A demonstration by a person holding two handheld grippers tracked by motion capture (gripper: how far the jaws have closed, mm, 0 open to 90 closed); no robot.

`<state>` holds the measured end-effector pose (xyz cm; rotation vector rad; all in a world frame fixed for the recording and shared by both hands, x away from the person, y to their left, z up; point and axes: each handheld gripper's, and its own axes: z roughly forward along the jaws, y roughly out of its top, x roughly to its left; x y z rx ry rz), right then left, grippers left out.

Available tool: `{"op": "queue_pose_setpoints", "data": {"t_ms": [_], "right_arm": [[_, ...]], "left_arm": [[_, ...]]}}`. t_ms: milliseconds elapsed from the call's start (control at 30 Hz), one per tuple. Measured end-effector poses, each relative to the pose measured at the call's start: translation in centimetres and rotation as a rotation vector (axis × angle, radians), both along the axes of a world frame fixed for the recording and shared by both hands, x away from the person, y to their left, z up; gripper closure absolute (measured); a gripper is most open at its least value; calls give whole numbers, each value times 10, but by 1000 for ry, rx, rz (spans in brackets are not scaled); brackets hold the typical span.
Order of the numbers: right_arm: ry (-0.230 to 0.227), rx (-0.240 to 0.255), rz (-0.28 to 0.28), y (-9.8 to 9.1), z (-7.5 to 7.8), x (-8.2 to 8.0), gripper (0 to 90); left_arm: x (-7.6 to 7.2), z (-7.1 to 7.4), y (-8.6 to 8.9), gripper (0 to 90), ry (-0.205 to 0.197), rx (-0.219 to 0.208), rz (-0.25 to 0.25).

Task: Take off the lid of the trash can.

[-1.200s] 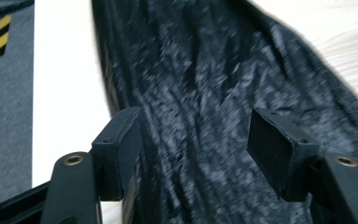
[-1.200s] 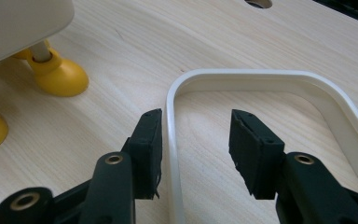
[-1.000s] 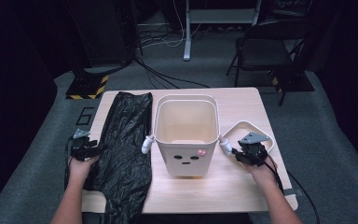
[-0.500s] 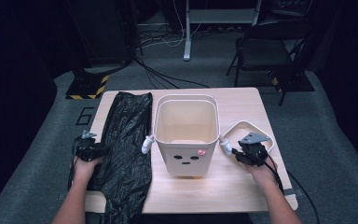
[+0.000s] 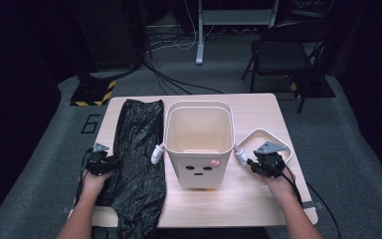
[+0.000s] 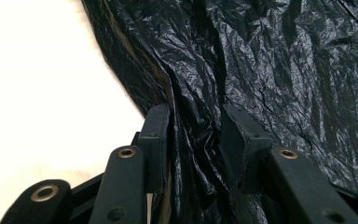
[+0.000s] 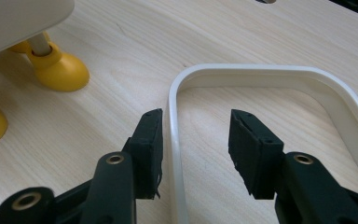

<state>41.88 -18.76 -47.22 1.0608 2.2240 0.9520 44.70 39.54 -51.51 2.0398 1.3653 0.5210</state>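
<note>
My left hand-held gripper [image 6: 193,135] straddles a fold of the bag [image 5: 137,164] left of the bin [image 5: 199,142], jaws apart; I'd pinch squarely. Right hand-held gripper [image 7: 196,149] is unclenched astride the ring [image 7: 265,74].

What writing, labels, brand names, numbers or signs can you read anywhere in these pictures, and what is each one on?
No readable text in any view.
The bin carries a printed face with a pink spot, no words or numbers.
The black bag, the white ring and the table are unmarked.
The yellow and black stripes on the floor base are a hazard pattern, not writing.
</note>
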Motion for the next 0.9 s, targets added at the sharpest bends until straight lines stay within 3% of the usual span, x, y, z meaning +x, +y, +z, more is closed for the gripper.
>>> {"op": "queue_pose_setpoints", "data": {"t_ms": [133, 233, 300, 367, 467, 500, 533, 567, 667, 733, 833, 900], "right_arm": [[-3, 0, 0, 0, 1, -1, 542], [-7, 7, -1, -1, 1, -1, 542], [-8, 11, 1, -1, 2, -1, 542], [-9, 11, 4, 0, 2, -1, 542], [-7, 8, 8, 0, 2, 0, 542], [-4, 9, 9, 0, 1, 0, 542], [-4, 9, 9, 0, 1, 0, 542], [-3, 9, 9, 0, 1, 0, 542], [-4, 12, 10, 0, 1, 0, 542], [-4, 13, 10, 0, 1, 0, 542], [-2, 12, 12, 1, 1, 0, 542], [-3, 7, 18, 2, 1, 0, 542]], "left_arm": [[-4, 4, 2, 610, 33, 10, 25], [-3, 10, 4, 540, 19, -9, 52], [2, 21, 7, 421, -14, -58, 107], [5, 27, 7, 389, -36, -72, 128], [10, 35, 7, 232, -58, -72, 132], [16, 39, 7, 204, -57, -103, 137], [16, 39, 7, 180, -57, -103, 137], [19, 39, 6, 180, -78, -130, 143], [29, 38, 4, 140, -55, -158, 175], [33, 36, 2, 117, -73, -191, 191], [43, 32, -2, 0, -90, -195, 218], [49, 27, -6, 0, -94, -187, 219]]}}
